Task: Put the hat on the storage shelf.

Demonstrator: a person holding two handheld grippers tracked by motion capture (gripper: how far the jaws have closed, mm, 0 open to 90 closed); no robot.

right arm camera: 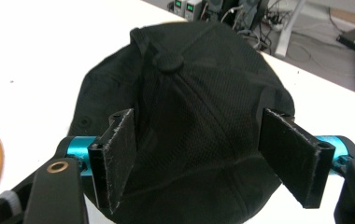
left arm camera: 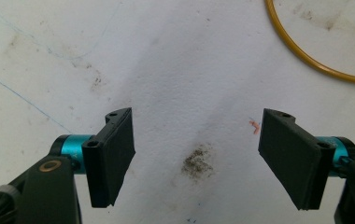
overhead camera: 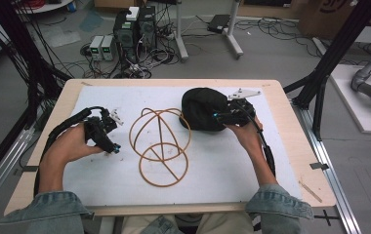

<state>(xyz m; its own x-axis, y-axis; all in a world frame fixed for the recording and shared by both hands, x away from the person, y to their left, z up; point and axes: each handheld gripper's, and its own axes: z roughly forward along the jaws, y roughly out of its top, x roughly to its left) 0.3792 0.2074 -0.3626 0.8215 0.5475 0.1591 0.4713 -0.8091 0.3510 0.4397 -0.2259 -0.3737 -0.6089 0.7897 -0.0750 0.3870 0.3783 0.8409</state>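
A wire frame (overhead camera: 160, 145) and black cap (overhead camera: 202, 109) block the mat's (overhead camera: 232, 165) middle; its edges lie open.

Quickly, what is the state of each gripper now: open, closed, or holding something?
Left gripper: open, holding nothing, above the bare white mat.
Right gripper: open, jaws on either side of the black cap, not closed on it.

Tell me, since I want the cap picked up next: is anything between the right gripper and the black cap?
Nothing visible. The right gripper is open, its jaws spread directly over the black cap, with only air between them. The wire frame lies off to the cap's side, out of the path.
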